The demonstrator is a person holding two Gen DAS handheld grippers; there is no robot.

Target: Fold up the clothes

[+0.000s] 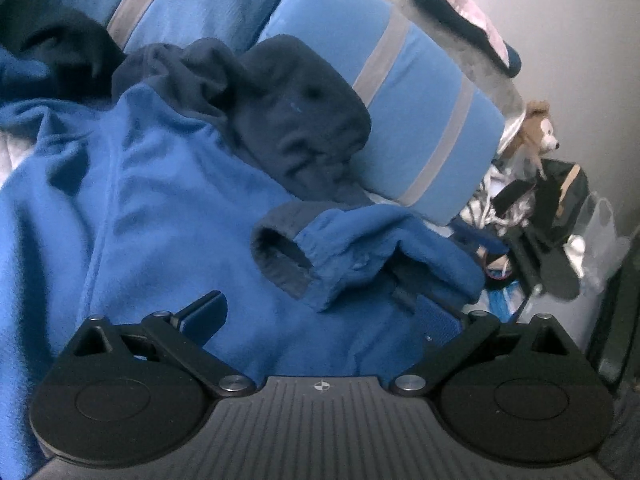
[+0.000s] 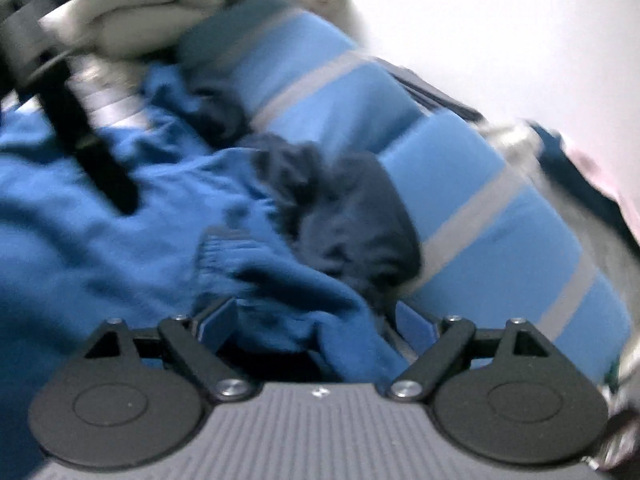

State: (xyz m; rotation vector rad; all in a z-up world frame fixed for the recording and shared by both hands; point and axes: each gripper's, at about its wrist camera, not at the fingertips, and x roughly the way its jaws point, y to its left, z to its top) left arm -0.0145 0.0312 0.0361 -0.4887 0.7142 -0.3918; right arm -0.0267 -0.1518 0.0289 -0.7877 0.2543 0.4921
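Left claw (image 1: 320, 312) gapes wide over the blue fleece top (image 1: 132, 208), gripping nothing, its right finger tucked under a fold by the navy cuff (image 1: 280, 258). Right claw (image 2: 316, 320) is spread too, rumpled sleeve bunched between its fingers. The fleece sprawls against striped blue pillows (image 1: 420, 120), navy hood (image 1: 296, 120) crumpled.

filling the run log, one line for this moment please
task: fold clothes | garment: blue fleece, crumpled | left tool: open over sleeve cuff | right tool: open, fleece between its fingers
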